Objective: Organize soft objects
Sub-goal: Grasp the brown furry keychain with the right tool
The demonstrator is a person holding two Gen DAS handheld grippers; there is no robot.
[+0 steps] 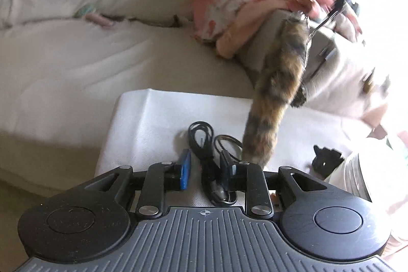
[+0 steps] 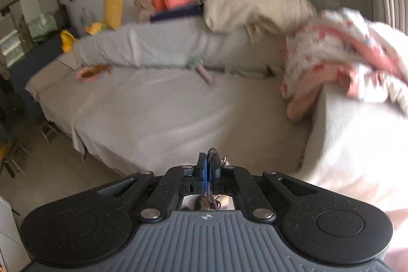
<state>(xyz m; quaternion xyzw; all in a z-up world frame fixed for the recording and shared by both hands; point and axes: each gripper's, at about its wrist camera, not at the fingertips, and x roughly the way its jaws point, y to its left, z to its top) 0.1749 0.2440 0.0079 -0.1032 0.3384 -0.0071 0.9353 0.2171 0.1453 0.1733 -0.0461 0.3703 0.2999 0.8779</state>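
The long mottled brown-and-orange furry tail toy [image 1: 275,83] hangs almost upright, its long axis running from the clip near the top right down to its tip beside the left gripper [image 1: 207,167], over a white folded cloth [image 1: 153,119]. That gripper's fingers stand slightly apart around a black coiled cable [image 1: 204,144]. The right gripper [image 2: 209,170] is pressed together on thin dark cords [image 2: 213,153]

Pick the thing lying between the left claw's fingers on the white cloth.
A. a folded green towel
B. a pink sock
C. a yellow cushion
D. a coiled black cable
D: in the left wrist view, a coiled black cable lies on the white cloth between the fingers of the left claw, beside a furry brown tail.
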